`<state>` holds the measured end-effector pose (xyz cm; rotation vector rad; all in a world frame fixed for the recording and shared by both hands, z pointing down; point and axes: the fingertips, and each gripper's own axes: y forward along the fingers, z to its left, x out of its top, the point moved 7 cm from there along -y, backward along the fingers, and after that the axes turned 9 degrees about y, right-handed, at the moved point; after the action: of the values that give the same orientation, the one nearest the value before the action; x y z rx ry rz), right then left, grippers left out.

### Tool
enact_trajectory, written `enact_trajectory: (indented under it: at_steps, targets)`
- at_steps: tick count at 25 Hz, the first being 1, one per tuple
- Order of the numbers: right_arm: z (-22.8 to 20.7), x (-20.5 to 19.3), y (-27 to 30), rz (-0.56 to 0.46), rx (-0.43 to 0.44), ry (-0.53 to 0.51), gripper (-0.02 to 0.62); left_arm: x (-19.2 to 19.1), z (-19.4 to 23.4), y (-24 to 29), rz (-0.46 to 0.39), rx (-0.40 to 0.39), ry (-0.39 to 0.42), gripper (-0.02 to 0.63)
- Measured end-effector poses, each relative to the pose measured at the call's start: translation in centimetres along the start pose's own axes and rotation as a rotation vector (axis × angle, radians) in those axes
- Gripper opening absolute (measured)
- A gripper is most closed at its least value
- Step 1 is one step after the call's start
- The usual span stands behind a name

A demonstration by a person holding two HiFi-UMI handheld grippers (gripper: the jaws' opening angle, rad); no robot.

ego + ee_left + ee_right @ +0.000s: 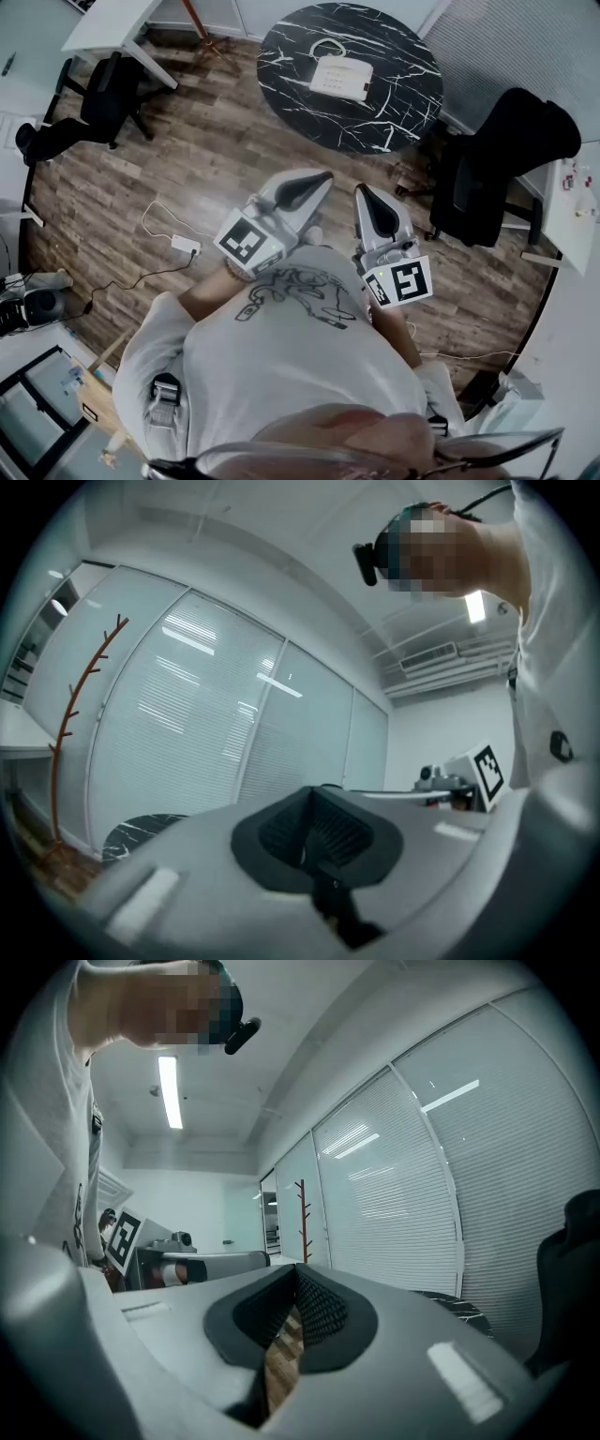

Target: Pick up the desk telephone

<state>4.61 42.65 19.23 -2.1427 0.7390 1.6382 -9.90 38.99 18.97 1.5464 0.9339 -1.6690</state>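
Observation:
A white desk telephone (340, 77) with a coiled cord sits on a round black marble table (394, 56) far ahead of me in the head view. My left gripper (323, 175) and right gripper (362, 191) are held close to my chest, side by side and level, well short of the table. Both are shut with nothing between the jaws. In the left gripper view the left gripper (309, 794) has its dark pads (342, 832) closed together. The right gripper (295, 1274) looks the same in its own view, and a sliver of the marble table (459, 1309) shows beyond it.
A black office chair (497, 164) stands right of the table, another black chair (98, 103) at the left by a white desk (103, 28). A white power adapter with cable (185, 246) lies on the wood floor. A bare red coat stand (70, 724) stands by the blinds.

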Motion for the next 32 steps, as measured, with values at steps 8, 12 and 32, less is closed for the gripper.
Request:
enact_trajectory:
  at_steps: [8, 12, 32]
  targets:
    - [-0.6, -0.4, -1.7, 0.014, 0.012, -0.037, 0.008, -1.2, -1.6, 1.1, 0.017, 0.015, -0.023, 0.005]
    - [-1.1, -0.6, -2.6, 0.016, 0.011, -0.022, 0.006, -1.5, -2.2, 1.6, 0.025, 0.020, -0.032, 0.005]
    - [-5.3, -1.1, 1.8, 0.043, -0.002, -0.009, 0.007, -3.6, 3.4, 4.9, 0.033, 0.042, -0.070, 0.005]
